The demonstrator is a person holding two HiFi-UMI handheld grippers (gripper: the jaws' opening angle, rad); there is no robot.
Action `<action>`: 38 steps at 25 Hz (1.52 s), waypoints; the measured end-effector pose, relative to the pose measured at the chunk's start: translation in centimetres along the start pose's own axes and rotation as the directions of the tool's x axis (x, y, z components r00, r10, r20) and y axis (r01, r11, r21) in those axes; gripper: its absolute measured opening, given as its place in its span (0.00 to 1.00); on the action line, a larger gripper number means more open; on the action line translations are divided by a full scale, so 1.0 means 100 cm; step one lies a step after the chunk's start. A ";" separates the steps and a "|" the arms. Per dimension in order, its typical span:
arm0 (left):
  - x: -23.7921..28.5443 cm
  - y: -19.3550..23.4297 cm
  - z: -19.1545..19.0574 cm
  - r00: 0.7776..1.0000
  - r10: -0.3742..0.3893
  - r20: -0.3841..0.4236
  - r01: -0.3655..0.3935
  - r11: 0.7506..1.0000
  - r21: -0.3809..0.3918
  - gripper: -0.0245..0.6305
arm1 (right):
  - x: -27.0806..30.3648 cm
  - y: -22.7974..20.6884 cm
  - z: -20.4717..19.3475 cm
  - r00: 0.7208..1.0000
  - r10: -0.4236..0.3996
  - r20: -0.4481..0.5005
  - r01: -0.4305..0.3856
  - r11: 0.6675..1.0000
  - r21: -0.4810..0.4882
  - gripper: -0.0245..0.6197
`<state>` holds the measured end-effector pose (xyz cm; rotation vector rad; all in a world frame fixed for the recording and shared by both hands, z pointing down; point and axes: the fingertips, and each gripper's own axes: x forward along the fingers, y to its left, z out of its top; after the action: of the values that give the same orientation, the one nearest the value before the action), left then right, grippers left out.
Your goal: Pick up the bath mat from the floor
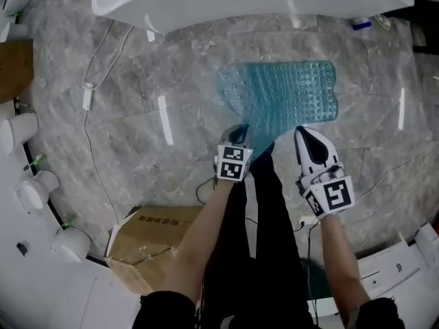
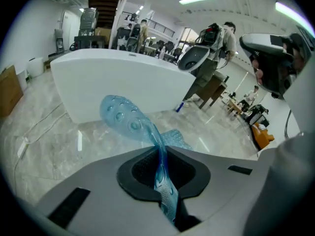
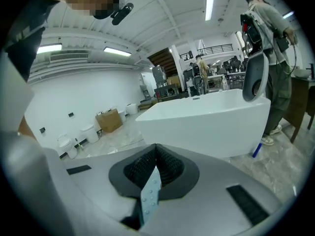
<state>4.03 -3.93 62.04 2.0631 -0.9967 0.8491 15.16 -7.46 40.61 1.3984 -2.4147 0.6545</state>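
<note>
Head view, mat: the bath mat [image 1: 288, 91] sits in the upper middle of the frame on the stone floor [image 1: 137, 149], just below the white bathtub [image 1: 240, 2]. Its long axis runs left to right, along the tub.
Head view, left side: my left gripper [image 1: 238, 134] meets the mat's lower-left corner, where the sheet is puckered and lifted off the floor.
Head view, right side: my right gripper [image 1: 300, 131] touches the near edge further right, so the two are spread along the long axis.
Head view, direction: nearly all of the mat lies ahead of both grippers, towards the top of the frame. Neither arm is nearer, since both are on the near edge.
Left gripper view, jaws: they are clamped narrow on the mat. A blue bubbled strip runs through the centre of the frame and fans out into a raised flap at upper left, with the rest flat on the floor beyond.
Right gripper view, jaws: they are pinched together on a thin pale sliver of the mat at lower centre. It is a much smaller bite than the left one, with the tub filling the middle right.
Next move, my guess: raise both grippers together and draw back, peeling the far edge up last.
Risk, my guess: the right gripper's slim hold could slip if the mat clings to the floor.
</note>
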 end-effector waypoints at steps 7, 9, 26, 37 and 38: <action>-0.082 -0.052 0.085 0.998 0.012 0.067 -0.014 1.000 0.025 0.08 | -0.077 -0.025 0.099 0.993 -0.074 0.096 0.076 0.997 -0.023 0.06; -0.111 -0.064 0.102 0.995 0.024 0.100 -0.028 0.999 0.035 0.08 | -0.097 -0.029 0.121 0.988 -0.082 0.129 0.087 0.996 -0.031 0.06; -0.328 -0.099 0.229 0.900 0.096 0.425 -0.164 0.978 0.127 0.08 | -0.203 -0.019 0.215 0.965 -0.085 0.247 0.113 0.989 -0.100 0.06; -0.461 -0.145 0.327 0.739 0.020 0.673 -0.273 0.923 0.272 0.08 | -0.243 0.026 0.326 0.898 0.019 0.439 0.079 0.976 -0.204 0.06; -0.472 -0.147 0.335 0.730 0.016 0.683 -0.298 0.907 0.297 0.08 | -0.243 0.028 0.333 0.893 0.024 0.449 0.082 0.973 -0.217 0.06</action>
<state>1.62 -5.39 2.37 2.7585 -1.5009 0.3761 24.45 -5.14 0.39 1.6202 -2.6922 0.0262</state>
